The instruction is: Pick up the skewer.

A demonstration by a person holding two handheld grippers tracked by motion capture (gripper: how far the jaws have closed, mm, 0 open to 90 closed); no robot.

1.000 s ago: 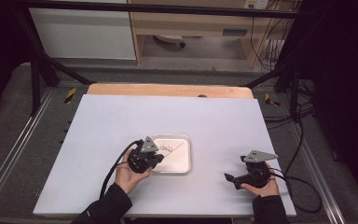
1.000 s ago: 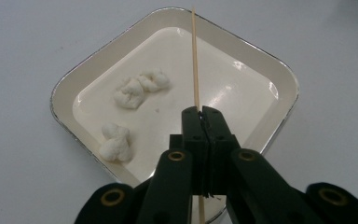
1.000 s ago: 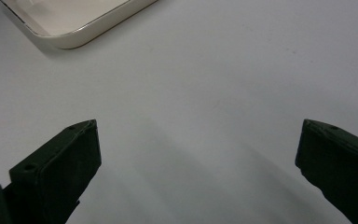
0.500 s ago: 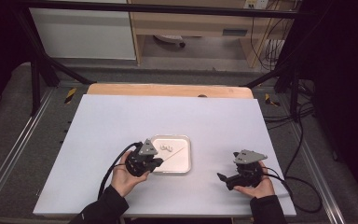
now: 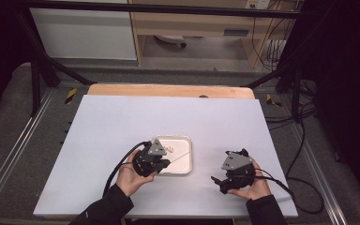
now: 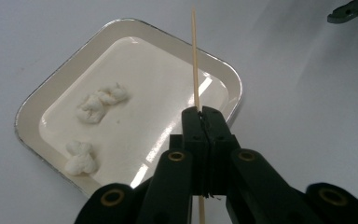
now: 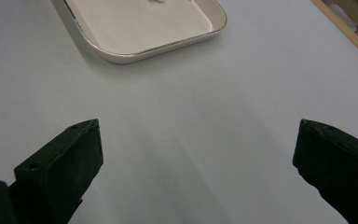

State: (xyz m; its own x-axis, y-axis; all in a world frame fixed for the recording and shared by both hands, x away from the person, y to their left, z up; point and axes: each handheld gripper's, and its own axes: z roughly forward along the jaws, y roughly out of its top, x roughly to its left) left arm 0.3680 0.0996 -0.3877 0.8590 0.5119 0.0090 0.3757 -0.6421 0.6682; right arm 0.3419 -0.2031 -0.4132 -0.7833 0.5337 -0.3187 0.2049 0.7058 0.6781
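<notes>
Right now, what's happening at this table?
A person works with two handheld grippers. The left gripper is shut on a thin wooden skewer, held over a small white tray with two white doughy lumps in it. The right gripper hangs open and empty over the bare white table, to the right of the tray. Neither lump is skewered yet.

bare tabletop [image 5: 122, 126] all around; sole obstacle the tray [image 5: 185, 166] near centre
</notes>
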